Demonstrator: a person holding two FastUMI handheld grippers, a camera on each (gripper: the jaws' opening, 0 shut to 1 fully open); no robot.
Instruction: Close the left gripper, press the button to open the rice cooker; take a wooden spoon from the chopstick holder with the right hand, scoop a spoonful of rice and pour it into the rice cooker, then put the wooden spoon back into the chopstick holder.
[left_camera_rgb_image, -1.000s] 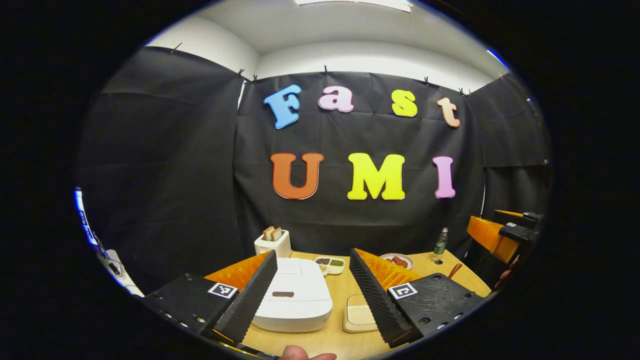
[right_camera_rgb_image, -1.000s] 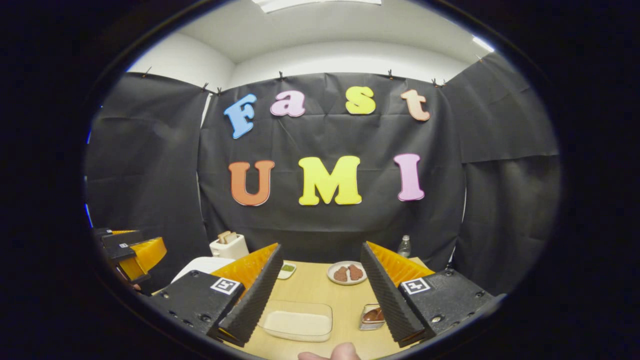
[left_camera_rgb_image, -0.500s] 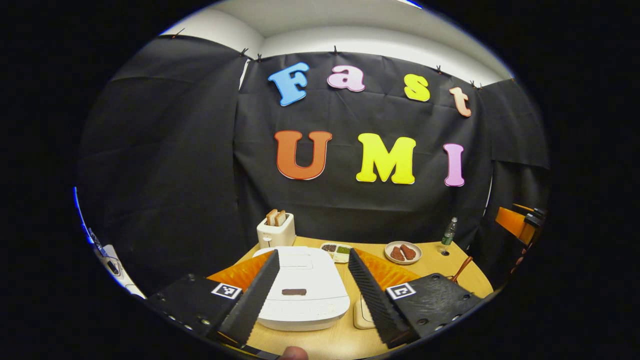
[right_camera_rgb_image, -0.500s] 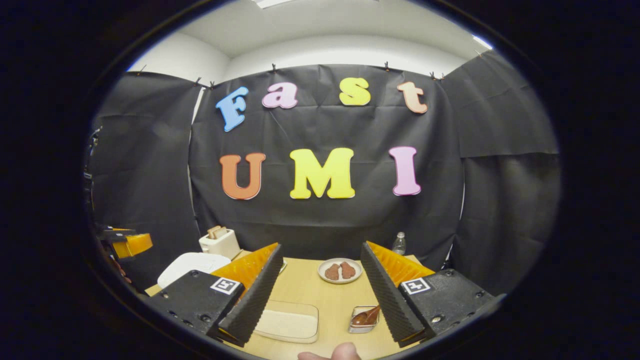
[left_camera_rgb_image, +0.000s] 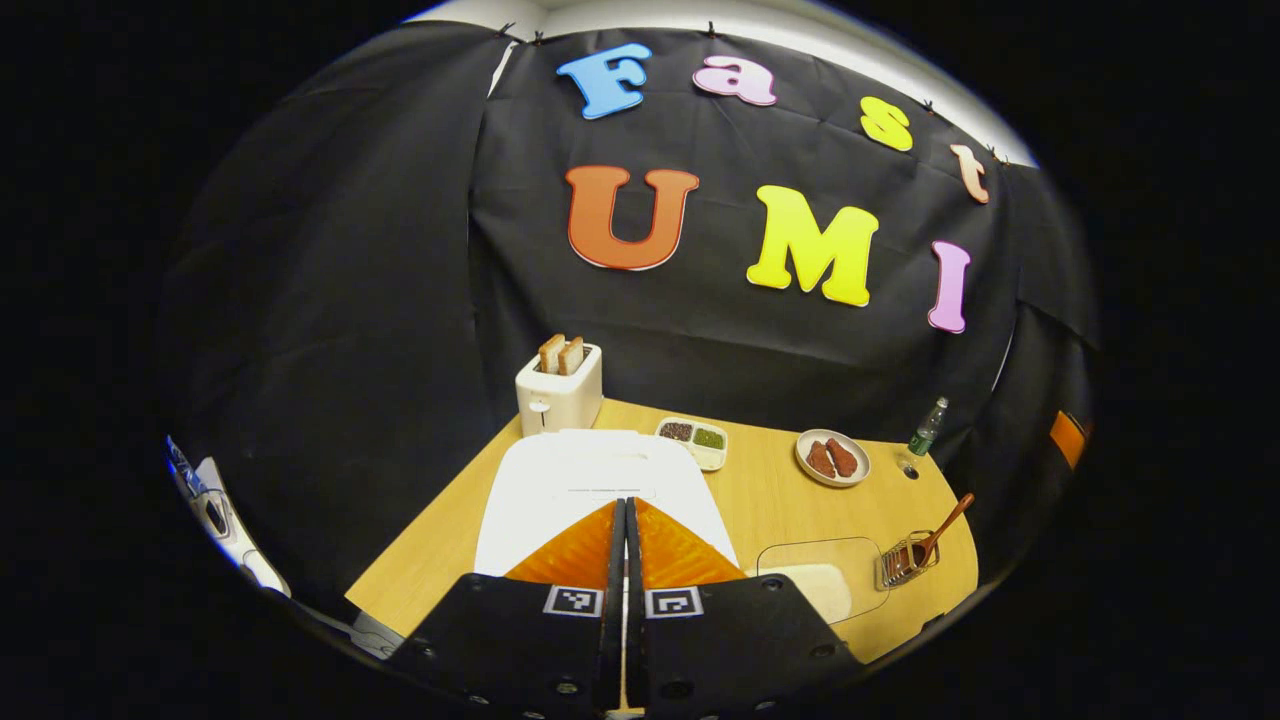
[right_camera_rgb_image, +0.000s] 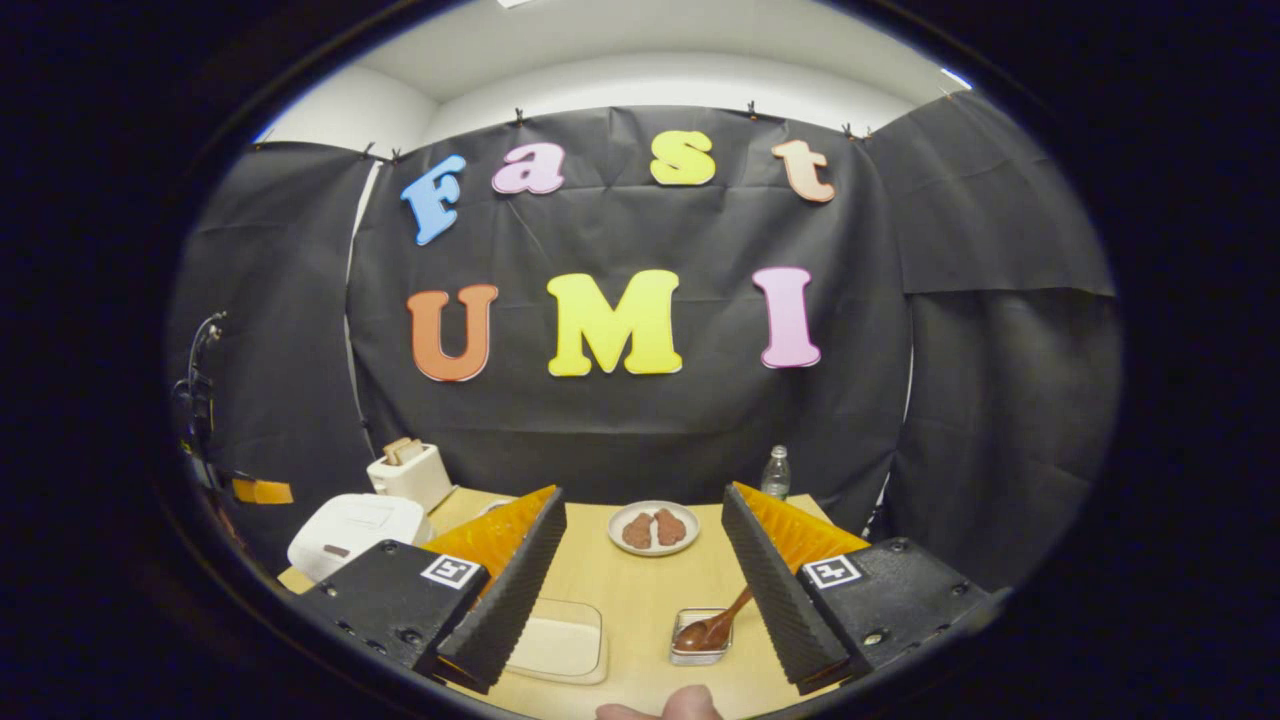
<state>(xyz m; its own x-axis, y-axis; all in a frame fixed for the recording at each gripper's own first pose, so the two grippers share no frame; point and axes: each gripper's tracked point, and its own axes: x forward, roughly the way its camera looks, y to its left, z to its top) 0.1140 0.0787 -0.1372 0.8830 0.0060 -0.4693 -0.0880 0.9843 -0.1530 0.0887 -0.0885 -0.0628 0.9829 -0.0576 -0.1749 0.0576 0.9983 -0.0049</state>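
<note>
While the left claw (left_camera_rgb_image: 625, 520) hangs clenched with nothing between its fingers above the white rice cooker (left_camera_rgb_image: 590, 480), whose lid lies flat and closed at the left of the wooden surface (left_camera_rgb_image: 770, 500), bare wood runs from the cooker's right edge to the plate (left_camera_rgb_image: 832, 458). Near the surface's right rim, the wooden spoon (right_camera_rgb_image: 712, 625) leans in the small chopstick holder (right_camera_rgb_image: 700, 640), just right of a clear rice tray (right_camera_rgb_image: 555, 645); the right claw (right_camera_rgb_image: 645, 590) hovers released over both.

Black cloth walls (right_camera_rgb_image: 640, 440) (white ceiling (right_camera_rgb_image: 650, 50) above) behind a light wooden table (right_camera_rgb_image: 640, 590).
</note>
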